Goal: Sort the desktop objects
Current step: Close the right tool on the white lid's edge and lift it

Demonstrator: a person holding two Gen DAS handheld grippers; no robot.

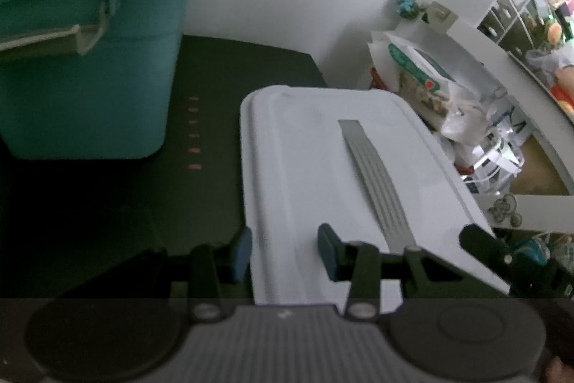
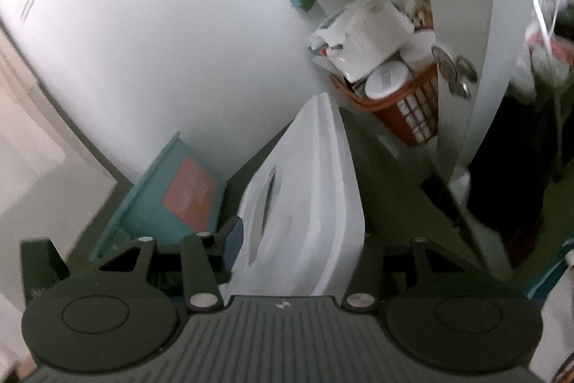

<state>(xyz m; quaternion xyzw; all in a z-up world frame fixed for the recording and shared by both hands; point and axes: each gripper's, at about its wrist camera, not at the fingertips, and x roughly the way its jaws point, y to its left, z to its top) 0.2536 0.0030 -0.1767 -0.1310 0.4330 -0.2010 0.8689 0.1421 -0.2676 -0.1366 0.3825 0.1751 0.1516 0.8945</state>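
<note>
A white lid (image 1: 323,149) with a grey ribbed handle strip (image 1: 373,182) hangs tilted over the dark table. My left gripper (image 1: 283,253) straddles the lid's near left rim, one blue pad (image 1: 240,253) under the edge and the other on top, shut on it. In the right wrist view the lid (image 2: 315,174) shows nearly edge-on between the fingers of my right gripper (image 2: 299,239). Its left pad (image 2: 233,236) stands just beside the lid and its right finger is hidden behind it. A teal bin (image 1: 89,60) with a cream latch stands at the far left.
The teal bin (image 2: 172,203) carries an orange label. An orange basket (image 2: 401,103) of paper rolls and tubs sits against the wall. Bagged packages (image 1: 423,78) and a white cubby shelf (image 1: 502,6) crowd the right side. A dark green mat (image 1: 215,78) covers the table.
</note>
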